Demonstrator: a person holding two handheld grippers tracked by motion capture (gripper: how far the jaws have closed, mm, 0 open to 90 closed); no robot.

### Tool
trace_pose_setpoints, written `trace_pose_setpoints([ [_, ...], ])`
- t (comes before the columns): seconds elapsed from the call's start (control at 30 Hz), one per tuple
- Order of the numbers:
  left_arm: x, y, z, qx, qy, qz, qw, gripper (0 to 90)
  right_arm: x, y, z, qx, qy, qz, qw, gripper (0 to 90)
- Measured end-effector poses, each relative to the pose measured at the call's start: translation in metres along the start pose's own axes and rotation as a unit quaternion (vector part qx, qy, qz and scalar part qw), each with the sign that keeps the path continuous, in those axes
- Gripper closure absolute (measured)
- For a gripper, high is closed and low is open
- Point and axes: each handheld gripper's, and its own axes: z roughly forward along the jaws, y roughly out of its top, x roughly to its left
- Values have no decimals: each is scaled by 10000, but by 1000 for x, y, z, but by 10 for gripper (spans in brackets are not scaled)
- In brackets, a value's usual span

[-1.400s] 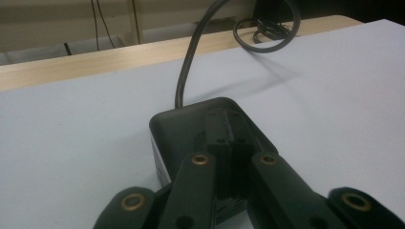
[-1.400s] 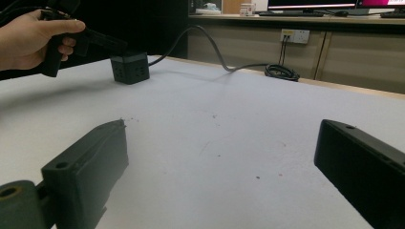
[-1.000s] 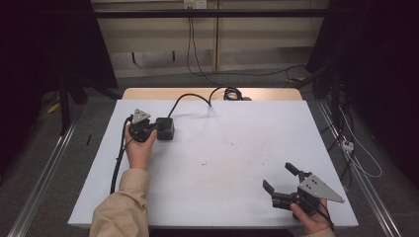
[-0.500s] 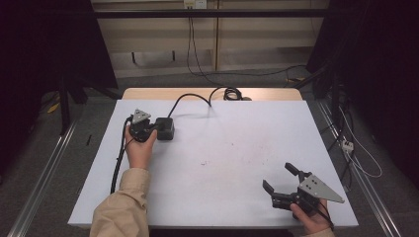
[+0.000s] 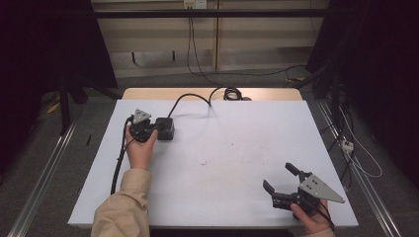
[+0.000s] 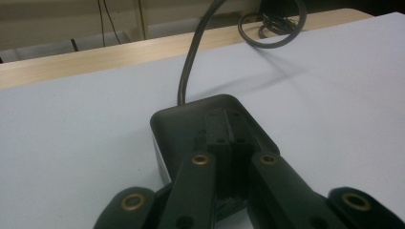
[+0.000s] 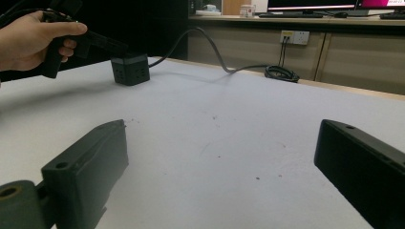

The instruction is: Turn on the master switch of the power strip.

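A black power cube (image 5: 169,130) with a thick black cord (image 5: 190,98) sits at the table's far left. My left gripper (image 5: 158,129) is shut, and its jaws lie together over the cube's top with nothing between them. In the left gripper view the closed jaw tips (image 6: 228,121) rest over the cube (image 6: 186,129). My right gripper (image 5: 277,177) is open near the front right edge, and nothing is between its jaws (image 7: 222,140). The right gripper view shows the cube (image 7: 130,69) far off, with the other hand and gripper (image 7: 117,47) on it.
The white table top (image 5: 222,158) is bare between the two hands. The cord runs to a coil (image 5: 230,93) on the wooden strip at the far edge. Cables trail on the floor at the right (image 5: 353,148). A wall socket (image 7: 293,37) sits behind the table.
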Motion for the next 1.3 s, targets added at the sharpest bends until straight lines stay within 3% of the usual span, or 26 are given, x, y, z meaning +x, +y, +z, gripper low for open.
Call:
trace_pose_setpoints([
  [0.5, -3, 0, -1, 9, 51, 47, 10000, 900, -2, -1, -1, 3, -49, 61, 10000, 37],
  [0.83, 2, -1, -1, -14, -70, -166, 9998, 900, -2, -2, 1, 29, -37, 46, 10000, 37],
  [1.3, 4, 0, -1, -67, -84, -263, 9996, 900, -2, -1, 1, 27, -24, 30, 10000, 37],
])
